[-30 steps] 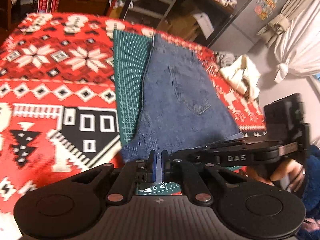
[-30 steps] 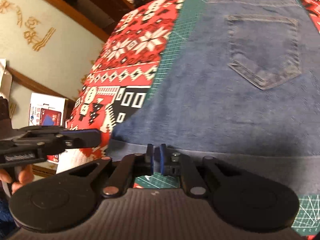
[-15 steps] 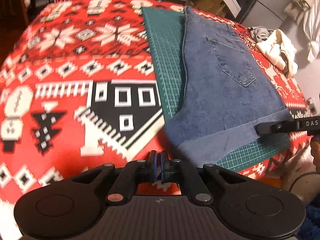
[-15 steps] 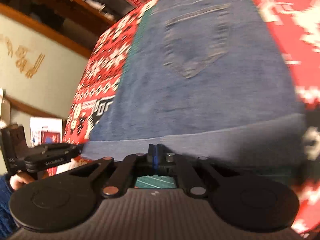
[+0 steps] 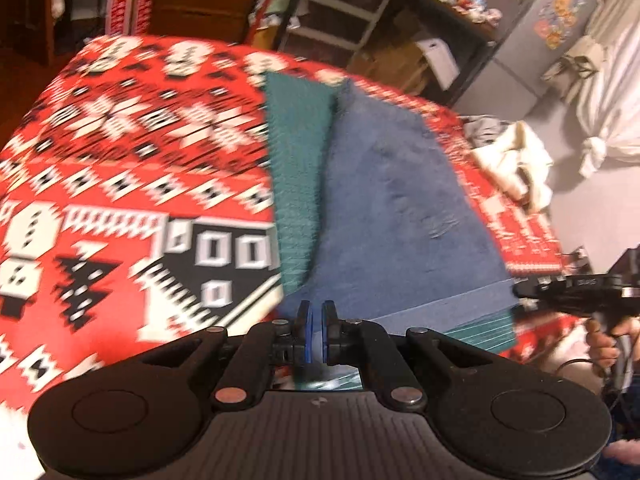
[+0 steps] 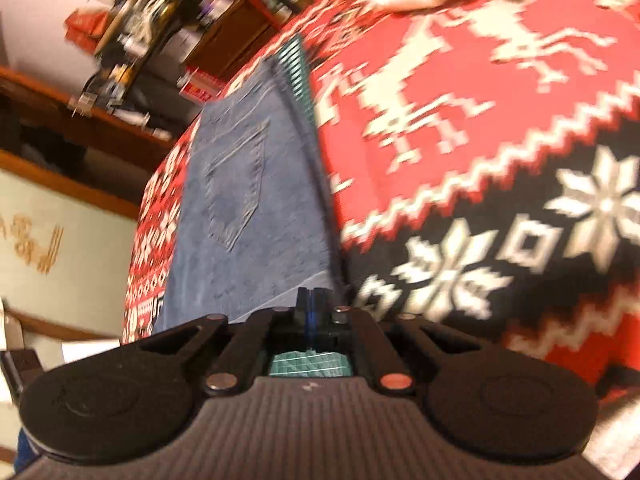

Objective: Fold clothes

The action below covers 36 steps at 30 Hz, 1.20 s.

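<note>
**Both grippers at the near hem of the denim, ready for the next fold**

The left gripper (image 5: 316, 330) has its blue pads nearly together with a thin sliver of gap; whether cloth is pinched between them I cannot tell, since the near corner of the fabric sits just at the tips and the frame is blurred. The right gripper (image 6: 311, 304) has its pads pressed together at the other near corner, and again the blur hides whether hem is caught in them.

Largest first: the red patterned blanket (image 5: 120, 168) covers the whole surface. On it lies a green cutting mat (image 5: 296, 184), and on the mat the folded denim garment (image 5: 392, 216), laid lengthwise away from the person, its turned-up hem nearest.

By my reading, the garment is already folded in half lengthwise, and the step in hand is taking the hem corners. The next move would call for both corners lifted level and carried toward the far end.

The left wrist view shows the right gripper and the hand (image 5: 600, 344) holding it off the mat's near right corner, plus a pale heap of clothes (image 5: 512, 164) further along. The right wrist view alone shows the back pocket (image 6: 236, 184) clearly.
</note>
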Motion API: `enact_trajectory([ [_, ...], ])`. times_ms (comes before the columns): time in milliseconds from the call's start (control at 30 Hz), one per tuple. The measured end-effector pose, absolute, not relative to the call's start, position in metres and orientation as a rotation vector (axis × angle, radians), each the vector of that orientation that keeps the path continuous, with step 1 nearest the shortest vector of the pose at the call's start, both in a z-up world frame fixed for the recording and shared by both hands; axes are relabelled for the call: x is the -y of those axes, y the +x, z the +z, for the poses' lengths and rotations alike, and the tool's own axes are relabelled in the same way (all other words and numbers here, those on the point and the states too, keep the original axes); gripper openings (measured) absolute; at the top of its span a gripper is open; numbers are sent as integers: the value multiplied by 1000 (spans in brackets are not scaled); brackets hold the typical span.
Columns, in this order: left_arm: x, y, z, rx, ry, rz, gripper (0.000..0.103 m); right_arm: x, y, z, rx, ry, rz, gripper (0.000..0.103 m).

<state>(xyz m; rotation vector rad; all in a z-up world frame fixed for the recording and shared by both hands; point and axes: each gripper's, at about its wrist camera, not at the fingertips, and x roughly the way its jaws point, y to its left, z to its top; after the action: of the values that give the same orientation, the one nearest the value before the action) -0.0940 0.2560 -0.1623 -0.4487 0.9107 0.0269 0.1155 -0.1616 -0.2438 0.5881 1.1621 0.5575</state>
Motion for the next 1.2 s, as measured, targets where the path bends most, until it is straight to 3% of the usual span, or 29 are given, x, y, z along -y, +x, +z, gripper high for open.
enact_trajectory([
  [67, -244, -85, -157, -896, -438, -12, 4, 167, 115, -240, -1145, 579, 536, 9],
  [633, -190, -29, -202, -937, -293, 18, 4, 96, 107, -228, -996, 313, 568, 9],
  [700, -198, -33, -206, -943, -300, 52, 4, 101, 106, -233, -986, 293, 528, 0],
  [1067, -220, -56, -209, -916, -352, 104, 3, 117, 93, -232, -959, 324, 516, 0],
  [1200, -211, -52, -196, -865, -331, 87, 5, 96, 84, -218, -906, 189, 540, 11],
])
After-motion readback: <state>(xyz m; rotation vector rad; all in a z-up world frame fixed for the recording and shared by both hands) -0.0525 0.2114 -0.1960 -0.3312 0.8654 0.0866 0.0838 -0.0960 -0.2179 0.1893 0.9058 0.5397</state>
